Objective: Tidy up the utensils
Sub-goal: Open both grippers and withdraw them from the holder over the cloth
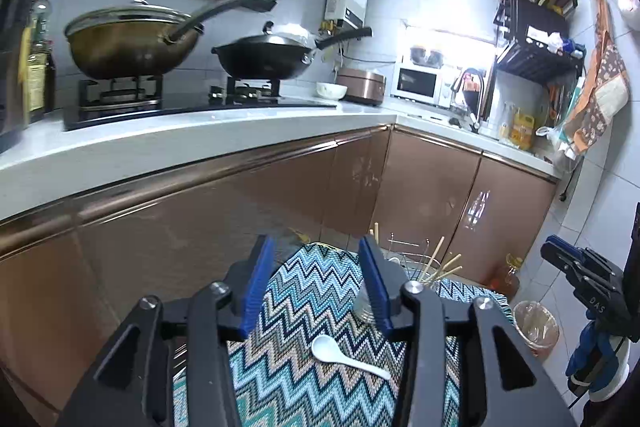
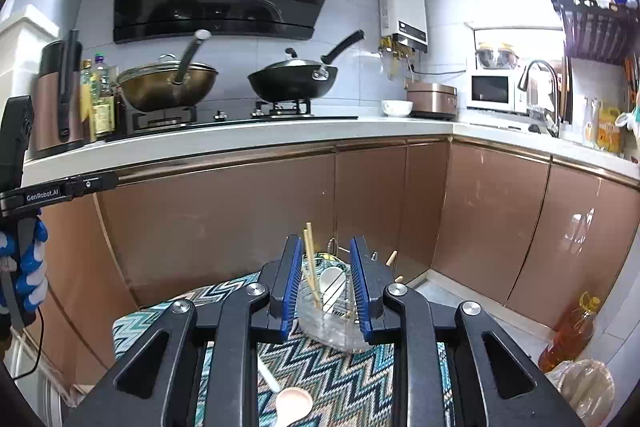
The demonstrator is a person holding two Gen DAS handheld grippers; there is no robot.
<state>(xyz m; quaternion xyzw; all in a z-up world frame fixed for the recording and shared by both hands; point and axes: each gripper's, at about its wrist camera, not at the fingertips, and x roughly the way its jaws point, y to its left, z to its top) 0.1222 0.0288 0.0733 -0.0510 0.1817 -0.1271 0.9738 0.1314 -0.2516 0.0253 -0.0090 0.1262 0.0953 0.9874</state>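
1. White spoon (image 1: 346,351) lies flat on the zigzag-patterned mat (image 1: 304,291), bowl end toward the cabinets, handle running back and to the right; nothing touches it.
2. From the right wrist, a spoon bowl (image 2: 294,405) shows pinkish at the bottom edge, on the same mat, its handle angling up-left.
3. Beyond it stands a clear glass holder (image 2: 332,311), upright at the far edge of the mat, with another white spoon (image 2: 332,281) and wooden chopsticks (image 2: 309,259) leaning inside.
4. Left gripper (image 1: 316,287) hangs above the mat, blue pads spread wide, nothing between them; the loose spoon lies below and just nearer the camera.
5. Right gripper (image 2: 326,283) is also spread apart, empty, its pads framing the glass holder without touching it, as far as can be told.
6. A wire rack (image 1: 416,259) sits behind the mat with more chopsticks.
7. Behind: brown cabinets (image 2: 240,219), white counter, two woks on the stove (image 2: 224,119).
8. An oil bottle (image 2: 572,335) stands on the floor, right.
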